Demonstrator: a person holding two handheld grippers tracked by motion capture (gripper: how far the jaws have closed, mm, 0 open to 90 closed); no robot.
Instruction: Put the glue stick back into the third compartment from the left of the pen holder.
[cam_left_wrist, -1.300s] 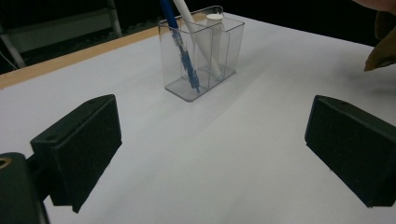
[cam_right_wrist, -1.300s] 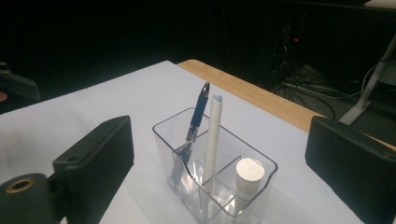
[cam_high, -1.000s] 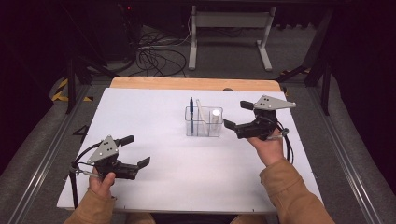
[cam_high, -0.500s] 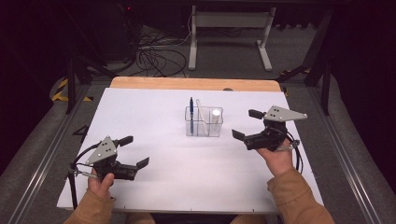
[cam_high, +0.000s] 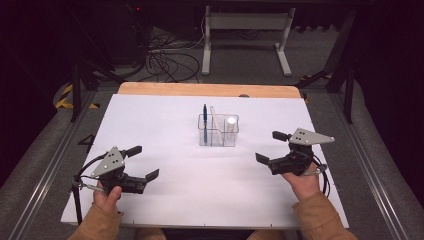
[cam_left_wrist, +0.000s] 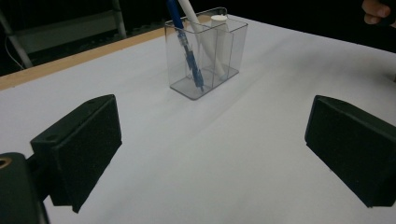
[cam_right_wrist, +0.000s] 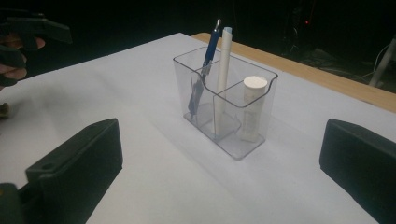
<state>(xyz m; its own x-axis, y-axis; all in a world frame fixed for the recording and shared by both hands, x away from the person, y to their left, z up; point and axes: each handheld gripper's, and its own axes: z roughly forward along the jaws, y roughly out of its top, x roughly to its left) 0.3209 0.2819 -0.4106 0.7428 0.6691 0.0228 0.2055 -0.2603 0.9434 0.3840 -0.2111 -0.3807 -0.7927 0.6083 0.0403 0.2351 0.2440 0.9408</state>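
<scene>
A clear plastic holder (cam_high: 218, 131) (cam_left_wrist: 206, 51) (cam_right_wrist: 226, 106) stands upright at the middle of the white table (cam_high: 165, 115). In it are a blue pen (cam_high: 204, 120) (cam_left_wrist: 186, 44) (cam_right_wrist: 202, 77), a thin white pen (cam_right_wrist: 221, 79) (cam_left_wrist: 201, 32) and a short white cylinder (cam_high: 230, 127) (cam_right_wrist: 252, 106). My left gripper (cam_high: 141, 162) (cam_left_wrist: 210, 154) rests near the front left, open and empty. To the holder's right, my right gripper (cam_high: 272, 147) (cam_right_wrist: 219, 177) is held open and empty, pointed at the holder.
A bare wooden strip (cam_high: 210, 90) runs along the table's far edge. Behind it are a desk frame (cam_high: 245, 30) and cables (cam_high: 170, 60) on the floor. Metal rails (cam_high: 45, 165) flank the table.
My right gripper has drawn back from the holder toward the front right and come lower. The left gripper has stayed put.
</scene>
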